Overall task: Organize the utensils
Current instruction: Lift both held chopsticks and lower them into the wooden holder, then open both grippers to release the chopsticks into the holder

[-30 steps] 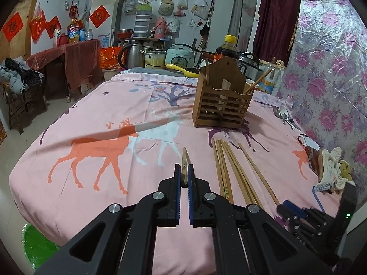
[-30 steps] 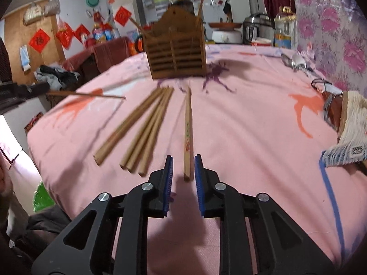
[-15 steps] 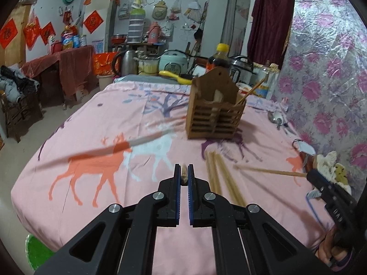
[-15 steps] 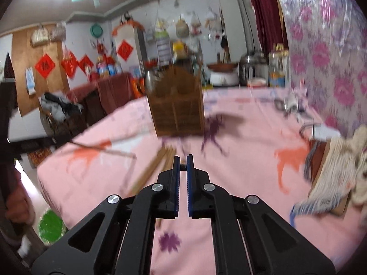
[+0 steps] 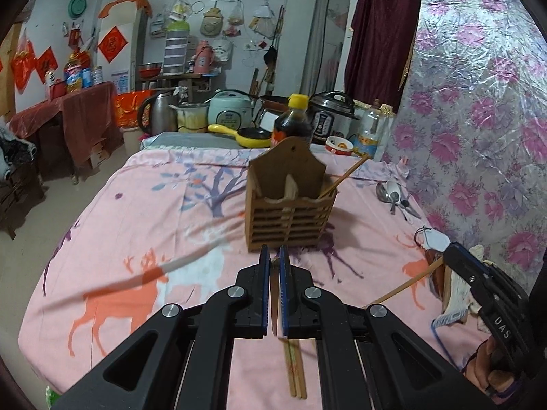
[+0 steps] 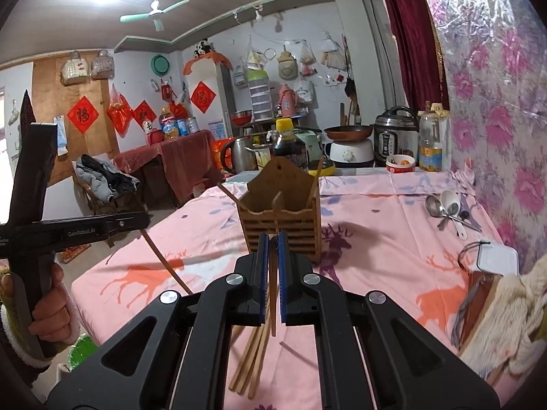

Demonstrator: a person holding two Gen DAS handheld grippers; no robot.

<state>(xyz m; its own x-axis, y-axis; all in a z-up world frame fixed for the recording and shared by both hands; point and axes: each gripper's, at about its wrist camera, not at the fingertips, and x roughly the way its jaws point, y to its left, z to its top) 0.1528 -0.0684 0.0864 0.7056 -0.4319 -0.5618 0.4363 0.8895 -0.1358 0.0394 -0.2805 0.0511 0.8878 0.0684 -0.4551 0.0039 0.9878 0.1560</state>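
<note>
A slatted wooden utensil holder [image 5: 290, 212] [image 6: 283, 218] stands upright on the pink deer-print cloth, with one chopstick leaning in its right compartment. My left gripper [image 5: 272, 256] is shut on a wooden chopstick [image 5: 273, 287], held above the cloth just short of the holder. My right gripper [image 6: 272, 242] is shut on another chopstick [image 6: 272, 294], also raised in front of the holder. Each gripper shows in the other's view: the right one [image 5: 478, 283] with its chopstick sticking out sideways, the left one [image 6: 68, 229] likewise. Several loose chopsticks [image 5: 294, 369] [image 6: 253, 358] lie below.
Metal and white spoons [image 5: 393, 194] [image 6: 444, 208] lie at the right, near the flowered wall covering. A knitted cloth and a face mask [image 6: 495, 259] sit at the right edge. A dark sauce bottle [image 5: 294, 119], a yellow pan and cookers stand behind the holder.
The right gripper closed on a chopstick and lifted it off the cloth. The left gripper rose with its chopstick too. Both now sit higher and closer to the holder.
</note>
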